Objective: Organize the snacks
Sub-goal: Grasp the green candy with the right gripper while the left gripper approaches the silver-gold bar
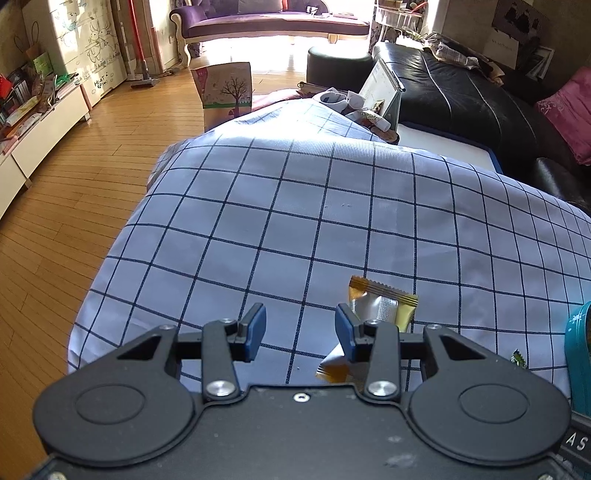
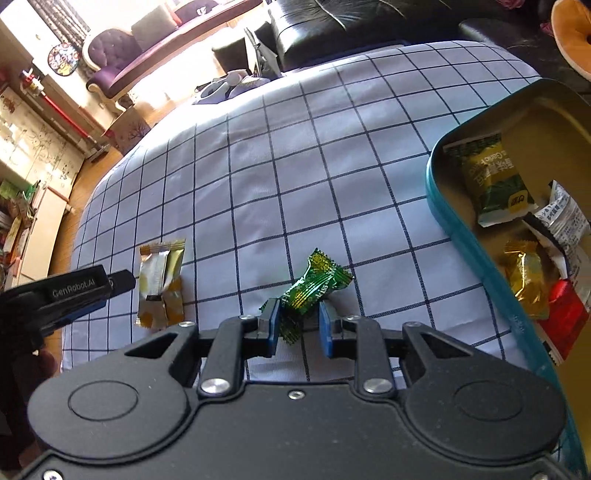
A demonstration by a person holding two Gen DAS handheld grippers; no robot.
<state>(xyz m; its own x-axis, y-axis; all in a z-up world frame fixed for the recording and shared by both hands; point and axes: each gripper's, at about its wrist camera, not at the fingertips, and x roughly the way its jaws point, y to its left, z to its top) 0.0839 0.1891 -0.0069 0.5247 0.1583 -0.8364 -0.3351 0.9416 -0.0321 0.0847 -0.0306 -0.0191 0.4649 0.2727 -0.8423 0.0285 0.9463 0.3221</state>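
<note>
Room: sunlit living room, where we see a wooden floor (image 1: 92, 155), a purple chaise (image 1: 269, 22) and a black leather sofa (image 1: 461, 96) behind our work surface.
Surface: a table under a white cloth with a dark grid (image 1: 295, 206).
Left gripper (image 1: 300, 332): our jaws stand apart over the cloth with nothing between them; a gold and silver snack packet (image 1: 380, 308) lies just beyond and partly behind the right finger.
Right gripper (image 2: 298, 326): our blue pads flank the near end of a green foil candy (image 2: 314, 286) lying on the cloth; the left pad touches the wrapper, the right one stands just clear.
Tin: a teal tin (image 2: 476, 251) at the right holds a green and yellow packet (image 2: 491, 177), a gold wrapped sweet (image 2: 524, 273), a white wrapper (image 2: 565, 218) and a red packet (image 2: 561, 321).
</note>
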